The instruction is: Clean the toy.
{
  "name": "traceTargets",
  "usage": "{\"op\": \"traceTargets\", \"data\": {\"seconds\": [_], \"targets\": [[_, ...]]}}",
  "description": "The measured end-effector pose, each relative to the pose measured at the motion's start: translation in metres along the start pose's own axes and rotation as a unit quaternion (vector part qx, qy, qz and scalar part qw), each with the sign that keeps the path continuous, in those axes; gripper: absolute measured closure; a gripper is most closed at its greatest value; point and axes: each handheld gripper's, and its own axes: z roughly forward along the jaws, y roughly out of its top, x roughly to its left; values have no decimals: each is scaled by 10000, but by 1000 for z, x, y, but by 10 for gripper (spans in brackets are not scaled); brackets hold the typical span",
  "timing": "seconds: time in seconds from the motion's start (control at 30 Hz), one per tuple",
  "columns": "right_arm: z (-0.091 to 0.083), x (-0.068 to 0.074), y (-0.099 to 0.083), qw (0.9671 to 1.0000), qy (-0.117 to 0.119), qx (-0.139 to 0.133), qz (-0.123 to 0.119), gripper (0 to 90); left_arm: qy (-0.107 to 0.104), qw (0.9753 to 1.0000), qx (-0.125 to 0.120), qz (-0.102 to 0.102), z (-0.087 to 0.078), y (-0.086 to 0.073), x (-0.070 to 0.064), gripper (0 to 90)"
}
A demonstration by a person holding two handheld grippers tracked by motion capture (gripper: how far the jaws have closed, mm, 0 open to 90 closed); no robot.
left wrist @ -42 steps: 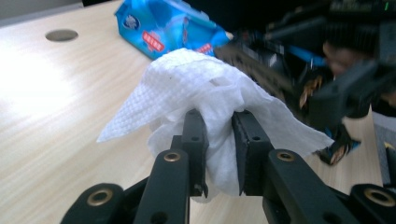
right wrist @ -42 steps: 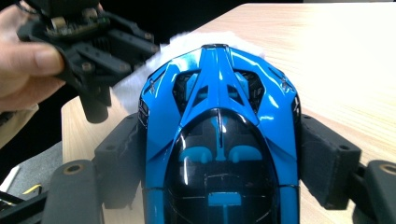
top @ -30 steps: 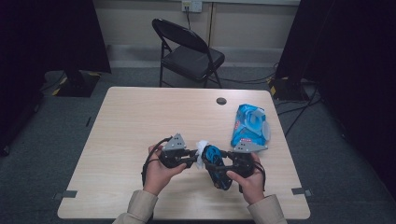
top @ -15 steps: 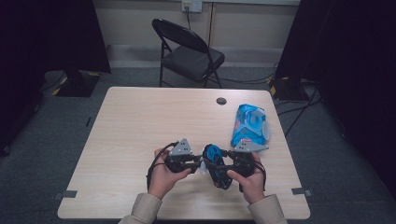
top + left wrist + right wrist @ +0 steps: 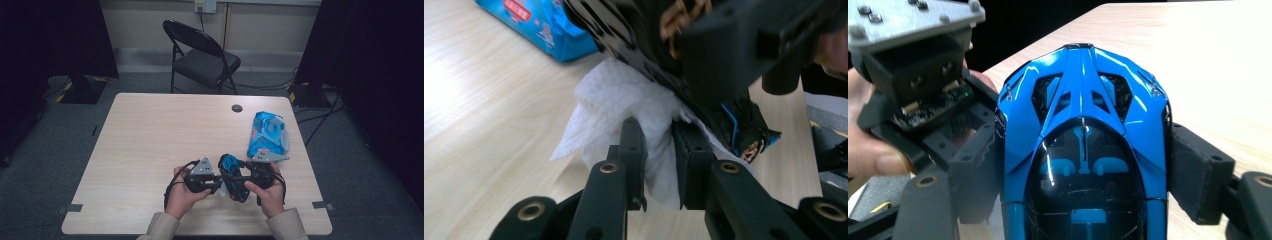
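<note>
Glossy blue toy car [image 5: 1083, 150], white wipe [image 5: 624, 107], blue wipes pack [image 5: 267, 134], pale wood table [image 5: 150, 135]

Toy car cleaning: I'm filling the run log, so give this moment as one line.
left claw: shut on white wipe | right claw: shut on blue toy car | wipe against car | wipes pack on table

Low in the frame's centre, the left gripper [image 5: 216, 181] and right gripper [image 5: 239, 181] meet tip to tip, jaws clamped, both hands wrapped around them.
</note>
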Motion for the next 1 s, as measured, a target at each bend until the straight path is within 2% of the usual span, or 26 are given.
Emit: {"op": "traceTargets", "data": {"seconds": [0.43, 0.6, 0.77, 1.0], "targets": [[-3, -1, 2, 10000, -3, -37, 10, 250, -128, 9997, 181, 60, 16, -7, -9, 768], [-4, -1, 3, 10000, 1, -74, 16, 250, -115, 9996, 221, 116, 19, -7, -12, 768], [-5, -3, 3, 10000, -22, -79, 31, 250, -155, 9996, 234, 78, 23, -9, -14, 768], [-6, -3, 3, 9999, -36, -93, 41, 250, -190, 9991, 338, 167, 26, -11, -18, 767]]}}
